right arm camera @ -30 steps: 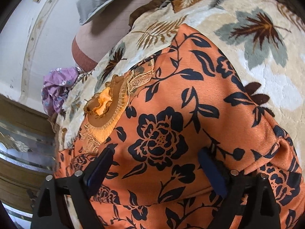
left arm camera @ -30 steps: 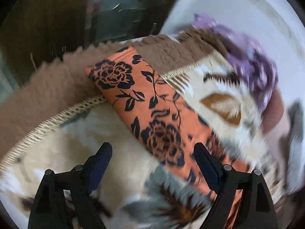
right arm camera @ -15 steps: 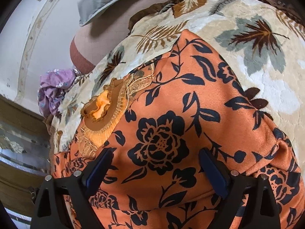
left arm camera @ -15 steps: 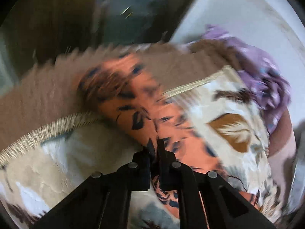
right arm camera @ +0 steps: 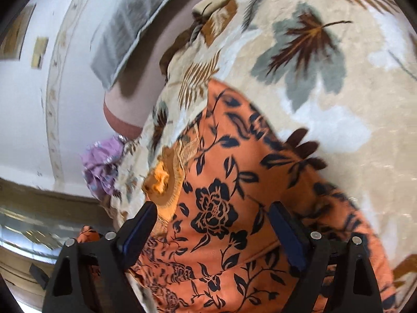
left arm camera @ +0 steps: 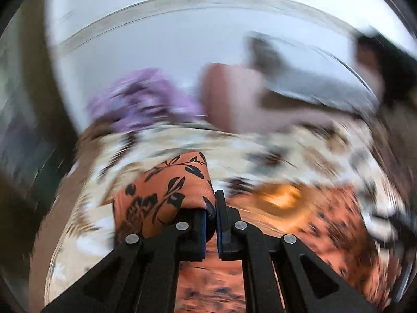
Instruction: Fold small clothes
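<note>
Here, the left gripper (left arm camera: 211, 216) pinches a lifted sleeve of the orange floral garment (right arm camera: 221, 221), which sprawls low in frame across a leaf-patterned blanket (right arm camera: 325, 83). The right gripper (right arm camera: 213, 234) hovers wide open above it, holding nothing. Folding seems barely begun.

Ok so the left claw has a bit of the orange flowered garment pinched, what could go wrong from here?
1. The left claw grips only a small bunch of the orange garment near its fingertips, so the cloth may slip out mid-fold.
2. The right claw is open with the cloth not pinched, so nothing pins the garment and the whole piece may drag across the leaf-patterned blanket instead of folding.
3. The purple garment lies close by and could get caught up.
</note>
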A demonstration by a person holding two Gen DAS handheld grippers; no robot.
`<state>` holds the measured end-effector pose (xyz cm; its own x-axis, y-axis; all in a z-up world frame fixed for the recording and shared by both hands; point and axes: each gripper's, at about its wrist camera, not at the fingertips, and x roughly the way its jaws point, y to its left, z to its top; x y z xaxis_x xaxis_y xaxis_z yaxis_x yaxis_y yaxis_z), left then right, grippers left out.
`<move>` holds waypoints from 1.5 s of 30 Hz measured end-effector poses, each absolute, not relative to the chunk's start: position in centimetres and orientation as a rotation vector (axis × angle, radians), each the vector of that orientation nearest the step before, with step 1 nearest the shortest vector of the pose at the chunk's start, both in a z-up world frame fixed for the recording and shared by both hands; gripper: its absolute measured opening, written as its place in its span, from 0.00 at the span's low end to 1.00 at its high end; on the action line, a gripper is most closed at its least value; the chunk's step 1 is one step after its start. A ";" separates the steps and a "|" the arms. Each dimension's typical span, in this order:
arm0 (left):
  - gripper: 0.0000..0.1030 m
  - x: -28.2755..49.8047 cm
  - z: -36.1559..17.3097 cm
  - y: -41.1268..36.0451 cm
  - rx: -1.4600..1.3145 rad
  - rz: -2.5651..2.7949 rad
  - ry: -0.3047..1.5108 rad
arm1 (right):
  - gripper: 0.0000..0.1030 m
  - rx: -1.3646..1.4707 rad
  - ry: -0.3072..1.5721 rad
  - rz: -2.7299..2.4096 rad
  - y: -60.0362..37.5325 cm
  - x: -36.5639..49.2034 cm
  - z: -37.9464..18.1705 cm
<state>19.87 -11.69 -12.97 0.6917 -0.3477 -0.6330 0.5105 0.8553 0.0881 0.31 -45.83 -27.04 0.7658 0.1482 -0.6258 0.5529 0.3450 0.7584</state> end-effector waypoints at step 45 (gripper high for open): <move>0.77 21.6 -31.1 -3.4 0.169 -0.192 1.022 | 0.27 0.548 0.953 -0.158 -32.5 8.7 -26.7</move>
